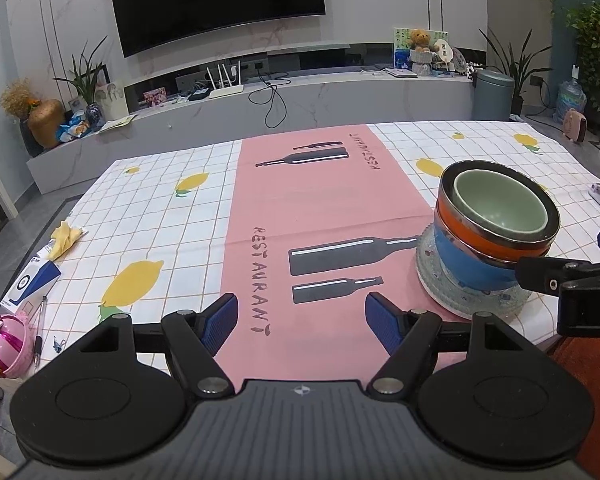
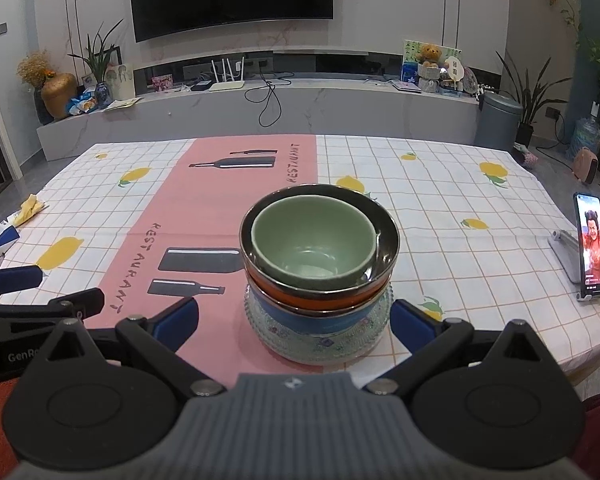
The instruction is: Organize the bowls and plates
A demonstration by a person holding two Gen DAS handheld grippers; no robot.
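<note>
Left claw [image 1: 302, 322]: jaws spread wide, empty, nothing touched, over pink strip of tablecloth [image 1: 324, 200]. Right claw [image 2: 294, 320]: jaws spread wide, either side of glass plate [image 2: 320, 346]; contact with rim not discernible. Stack on surface, near front edge: glass plate at bottom, blue bowl [image 2: 320, 318], orange bowl [image 2: 312, 300], green bowl [image 2: 314, 246] nested on top. Phone [image 2: 591, 248] on stand, far right.
</note>
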